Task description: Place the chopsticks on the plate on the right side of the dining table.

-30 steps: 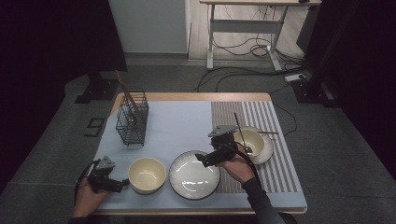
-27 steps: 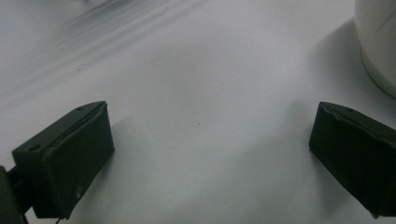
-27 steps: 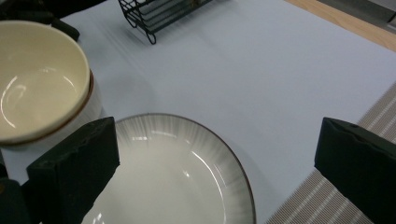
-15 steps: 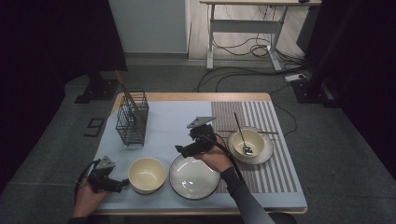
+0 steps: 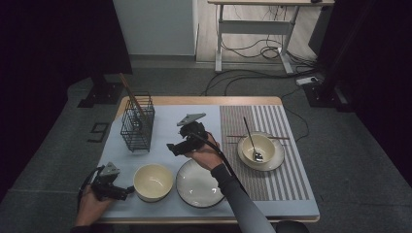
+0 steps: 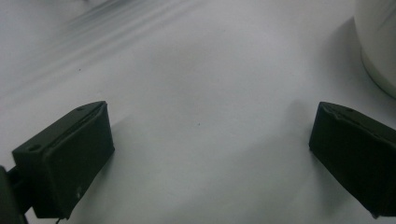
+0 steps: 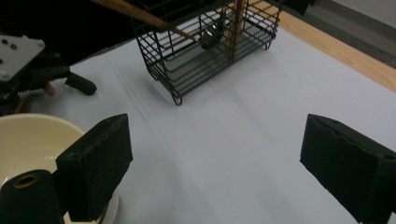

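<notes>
Right gripper [image 5: 171, 148] near wire basket [image 5: 137, 127], jaws wide, just closing slightly, nothing held. Left gripper [image 5: 127, 191] beside cream bowl [image 5: 153, 181], open, empty.

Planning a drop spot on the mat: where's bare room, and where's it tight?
Free: the pale blue mat between the black wire basket and the striped placemat, though the open right claw hovers over it; also the mat's near-right corner and the placemat's near end. Crowded: the near edge, with the left claw, cream bowl and white plate side by side.
</notes>
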`<state>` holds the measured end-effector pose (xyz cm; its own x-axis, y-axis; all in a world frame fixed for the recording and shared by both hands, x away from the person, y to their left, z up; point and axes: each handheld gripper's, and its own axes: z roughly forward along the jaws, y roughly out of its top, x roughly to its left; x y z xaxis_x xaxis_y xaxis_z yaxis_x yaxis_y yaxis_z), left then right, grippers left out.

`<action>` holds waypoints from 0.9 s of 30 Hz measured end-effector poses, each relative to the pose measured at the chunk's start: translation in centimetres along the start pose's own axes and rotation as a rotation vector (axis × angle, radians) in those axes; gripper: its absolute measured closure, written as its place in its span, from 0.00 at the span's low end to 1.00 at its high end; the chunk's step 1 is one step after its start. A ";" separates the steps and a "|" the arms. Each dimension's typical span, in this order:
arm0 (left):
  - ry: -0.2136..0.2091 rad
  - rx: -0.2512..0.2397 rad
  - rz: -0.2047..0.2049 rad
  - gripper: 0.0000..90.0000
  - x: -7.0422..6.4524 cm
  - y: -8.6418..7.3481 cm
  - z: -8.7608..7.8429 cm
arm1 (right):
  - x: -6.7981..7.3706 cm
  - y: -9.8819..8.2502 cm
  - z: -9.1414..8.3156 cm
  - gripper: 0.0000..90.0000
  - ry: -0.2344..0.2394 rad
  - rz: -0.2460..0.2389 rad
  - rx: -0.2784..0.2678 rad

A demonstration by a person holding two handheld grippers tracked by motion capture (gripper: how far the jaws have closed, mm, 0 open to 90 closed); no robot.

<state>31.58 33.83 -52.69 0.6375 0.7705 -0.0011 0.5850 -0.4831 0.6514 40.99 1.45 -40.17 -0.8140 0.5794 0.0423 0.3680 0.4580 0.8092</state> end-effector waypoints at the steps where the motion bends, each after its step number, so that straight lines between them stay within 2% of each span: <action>1: 0.000 0.000 0.000 0.00 0.0 0.0 0.0 | 0.1 0.2 0.2 0.11 0.003 0.001 -0.006; 17: -0.001 -0.001 -0.001 0.00 0.0 0.0 0.0 | 2.1 3.0 2.9 0.17 0.049 -0.012 -0.036; 27: 0.000 0.002 0.000 0.00 0.0 0.0 0.0 | 3.5 4.6 4.3 0.25 0.056 -0.058 -0.042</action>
<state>31.58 33.84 -52.68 0.6377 0.7703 -0.0011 0.5860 -0.4841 0.6498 41.77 8.45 -38.77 -0.8577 0.5134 0.0269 0.3017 0.4602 0.8350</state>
